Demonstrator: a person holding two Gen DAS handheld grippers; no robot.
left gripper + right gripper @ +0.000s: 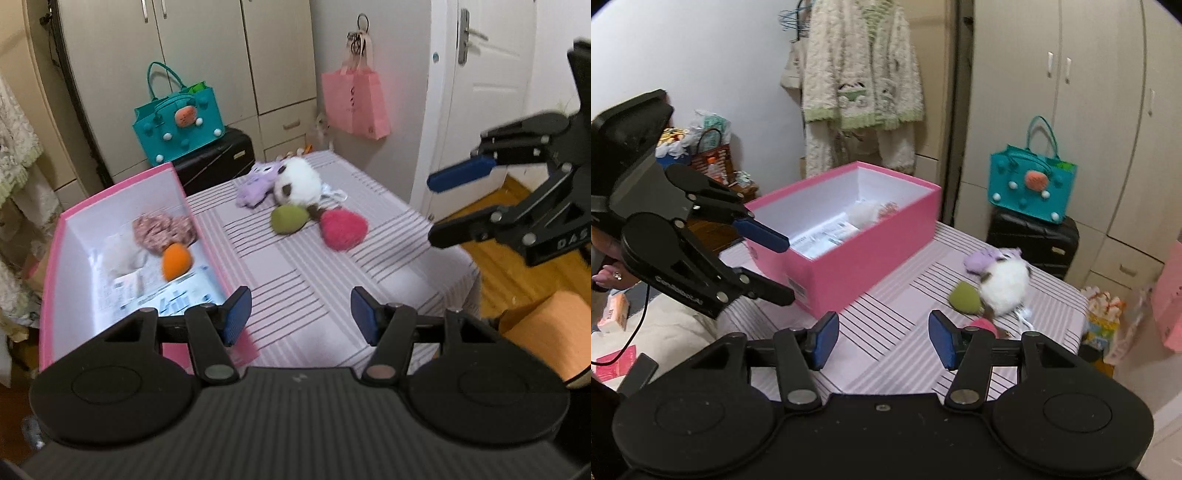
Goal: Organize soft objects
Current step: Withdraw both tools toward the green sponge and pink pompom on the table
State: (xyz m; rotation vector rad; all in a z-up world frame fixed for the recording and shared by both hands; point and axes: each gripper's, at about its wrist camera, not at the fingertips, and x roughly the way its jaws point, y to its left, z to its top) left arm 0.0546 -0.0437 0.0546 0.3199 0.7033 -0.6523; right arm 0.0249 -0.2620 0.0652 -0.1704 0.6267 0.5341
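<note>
Both the left gripper [301,314] and the right gripper [884,339] are black, with round discs, silver screws, thin arms, blue ribbed pads [236,314] and small white letters on the side.

Only "DAS" reads on the right tool [432,208]; other print is blurred.

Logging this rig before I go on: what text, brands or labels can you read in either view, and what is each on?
"DAS", cut off at the frame edge: right gripper body.
White lettering on the left gripper arm: too blurred to read.
Printed sheets in the pink box: too small.
Mark on the pink paper bag: unreadable.
</note>
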